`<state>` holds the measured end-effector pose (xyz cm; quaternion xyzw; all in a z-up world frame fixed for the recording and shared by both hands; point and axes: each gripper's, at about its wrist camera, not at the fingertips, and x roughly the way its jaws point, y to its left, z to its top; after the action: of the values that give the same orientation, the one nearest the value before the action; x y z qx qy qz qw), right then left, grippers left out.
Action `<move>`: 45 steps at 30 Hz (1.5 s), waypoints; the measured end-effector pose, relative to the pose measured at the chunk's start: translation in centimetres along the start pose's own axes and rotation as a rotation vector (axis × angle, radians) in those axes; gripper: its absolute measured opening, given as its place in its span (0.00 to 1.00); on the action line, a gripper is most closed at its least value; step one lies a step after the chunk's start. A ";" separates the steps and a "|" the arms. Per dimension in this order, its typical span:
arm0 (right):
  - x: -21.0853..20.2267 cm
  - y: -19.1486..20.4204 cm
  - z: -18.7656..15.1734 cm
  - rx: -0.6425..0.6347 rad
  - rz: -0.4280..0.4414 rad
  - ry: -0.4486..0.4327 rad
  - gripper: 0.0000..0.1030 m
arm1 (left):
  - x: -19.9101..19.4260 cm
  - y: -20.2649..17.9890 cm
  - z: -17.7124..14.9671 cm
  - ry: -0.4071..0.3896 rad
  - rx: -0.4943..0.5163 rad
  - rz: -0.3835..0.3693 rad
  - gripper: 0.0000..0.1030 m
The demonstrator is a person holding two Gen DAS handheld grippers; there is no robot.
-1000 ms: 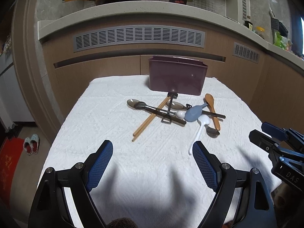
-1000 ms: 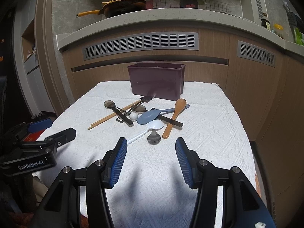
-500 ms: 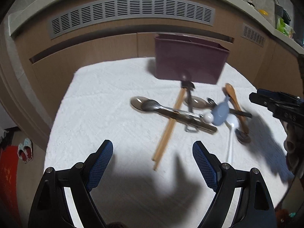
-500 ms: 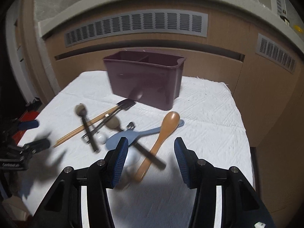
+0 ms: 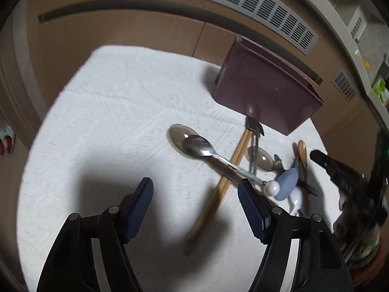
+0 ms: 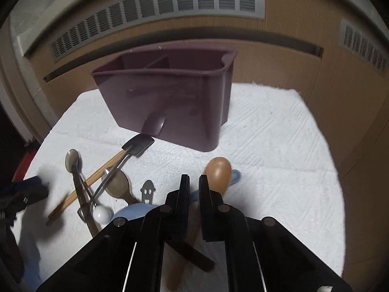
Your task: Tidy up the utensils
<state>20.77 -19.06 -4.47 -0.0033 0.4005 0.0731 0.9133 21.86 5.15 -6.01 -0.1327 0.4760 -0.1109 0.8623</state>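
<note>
A dark purple caddy stands at the back of the white cloth. In front of it lies a pile of utensils: a metal spoon, wooden chopsticks, a blue spoon and a wooden spoon. My left gripper hangs low over the cloth, its jaws closing. The chopsticks' near end lies between its fingers, untouched. My right gripper is shut just left of the wooden spoon's bowl, over the blue spoon's handle. I cannot tell whether it pinches either one.
A black spatula, a translucent grey spoon and a white ball-ended tool lie tangled in the pile. Brown cabinets with vent grilles rise behind the table. Bare cloth lies right of the pile. Each gripper shows at the edge of the other's view.
Both grippers have come forward and down onto the utensil pile. The right jaws went from wide open to shut. The left jaws narrowed a little, and that view has rolled.
</note>
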 end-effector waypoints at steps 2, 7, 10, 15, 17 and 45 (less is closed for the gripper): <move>-0.9 -0.7 -0.8 0.008 0.020 -0.004 0.07 | 0.4 -0.8 0.3 0.015 -0.014 -0.014 0.59; -1.1 -3.1 -1.5 0.025 0.033 -0.013 0.07 | 0.2 -4.1 0.4 -0.033 0.078 -0.017 0.55; -0.1 -3.5 -0.9 0.044 0.084 0.029 0.15 | -0.3 -5.8 0.1 -0.095 0.164 0.040 0.52; 2.7 -3.2 0.1 0.112 0.071 0.094 0.24 | -1.3 -5.8 -1.0 -0.178 0.219 0.117 0.46; 3.9 -3.1 0.5 0.145 0.045 0.137 0.24 | -1.2 -4.9 -1.2 -0.174 0.202 0.108 0.46; -2.7 -3.6 -2.7 0.051 0.065 0.014 0.25 | 1.5 -10.3 -1.6 -0.021 0.354 -0.050 0.36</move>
<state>17.50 -23.11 -4.55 0.0323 0.4085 0.0926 0.9075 20.58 -5.20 -4.61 0.0081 0.4367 -0.2129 0.8740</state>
